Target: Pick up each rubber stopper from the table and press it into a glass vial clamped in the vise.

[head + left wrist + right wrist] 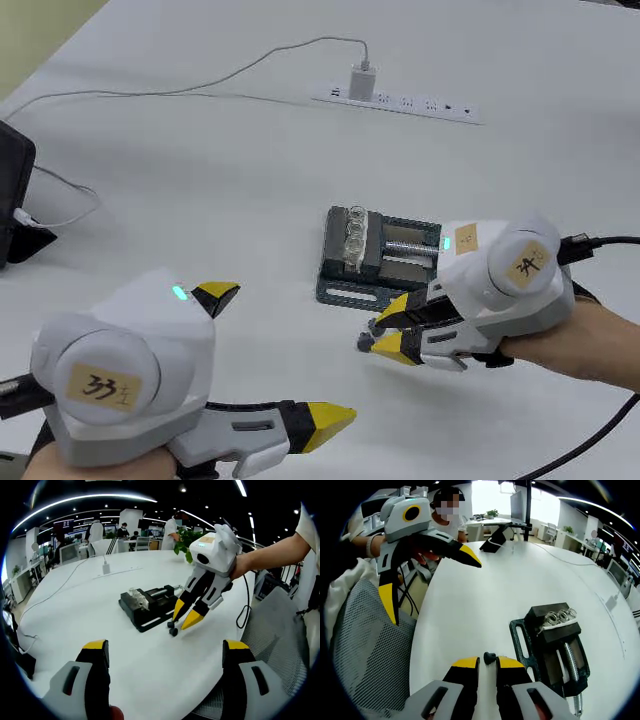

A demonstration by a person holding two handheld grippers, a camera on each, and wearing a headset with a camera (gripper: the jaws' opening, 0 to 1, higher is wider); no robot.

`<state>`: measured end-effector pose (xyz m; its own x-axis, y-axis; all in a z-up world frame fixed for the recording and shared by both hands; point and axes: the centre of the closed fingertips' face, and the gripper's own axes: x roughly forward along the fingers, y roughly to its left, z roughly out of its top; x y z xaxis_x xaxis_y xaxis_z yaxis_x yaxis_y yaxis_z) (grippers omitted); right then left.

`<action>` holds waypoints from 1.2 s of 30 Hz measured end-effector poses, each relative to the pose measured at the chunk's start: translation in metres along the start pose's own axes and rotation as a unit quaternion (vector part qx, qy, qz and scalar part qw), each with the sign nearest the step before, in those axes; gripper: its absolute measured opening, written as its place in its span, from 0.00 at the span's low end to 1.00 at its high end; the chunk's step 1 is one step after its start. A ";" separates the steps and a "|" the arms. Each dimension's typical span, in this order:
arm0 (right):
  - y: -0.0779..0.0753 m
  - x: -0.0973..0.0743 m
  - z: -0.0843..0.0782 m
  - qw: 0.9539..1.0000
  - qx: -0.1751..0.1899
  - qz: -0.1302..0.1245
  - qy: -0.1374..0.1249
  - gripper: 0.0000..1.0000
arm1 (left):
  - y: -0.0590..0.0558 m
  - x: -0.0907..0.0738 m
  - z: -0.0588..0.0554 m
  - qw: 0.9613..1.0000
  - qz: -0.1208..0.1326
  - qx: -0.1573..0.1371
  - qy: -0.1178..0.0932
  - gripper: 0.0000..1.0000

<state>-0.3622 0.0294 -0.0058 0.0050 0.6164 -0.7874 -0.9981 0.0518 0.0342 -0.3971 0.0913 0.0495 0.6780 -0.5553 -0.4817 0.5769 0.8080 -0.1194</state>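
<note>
A tan sticker (105, 385) on the left gripper (280, 352) carries handwriting that looks like "33". The one (527, 263) on the right gripper (383, 333) looks like "34". The left gripper's jaws stand wide apart with nothing between them. The right gripper's jaws are pinched on a small black rubber stopper (490, 656), low over the white tabletop (250, 180) toward its near edge, just beside the black metal bench vise (375, 270). The vise clamps a row of clear glass vials (355, 235) upright; I cannot tell what they contain.
</note>
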 end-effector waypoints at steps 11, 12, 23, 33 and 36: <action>-0.001 0.010 -0.004 1.000 -0.004 0.004 0.006 0.04 | -0.001 0.000 -0.002 1.000 -0.001 -0.003 0.002 0.93; -0.002 0.010 -0.004 1.000 -0.003 0.004 0.007 0.03 | -0.001 0.000 -0.003 1.000 -0.002 -0.004 0.003 0.93; -0.002 0.013 -0.006 1.000 -0.003 0.007 0.009 0.01 | -0.003 0.002 -0.005 1.000 -0.005 -0.006 0.005 0.92; -0.002 0.012 -0.006 1.000 0.004 0.003 0.009 0.00 | -0.003 0.002 -0.004 1.000 -0.004 -0.007 0.004 0.93; -0.002 0.012 -0.006 1.000 0.010 0.003 0.010 0.00 | -0.003 0.002 -0.004 1.000 -0.004 -0.007 0.004 0.93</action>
<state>-0.3603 0.0319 -0.0190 -0.0019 0.6013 -0.7990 -0.9967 0.0640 0.0506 -0.3992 0.0887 0.0452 0.6696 -0.5610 -0.4867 0.5763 0.8059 -0.1360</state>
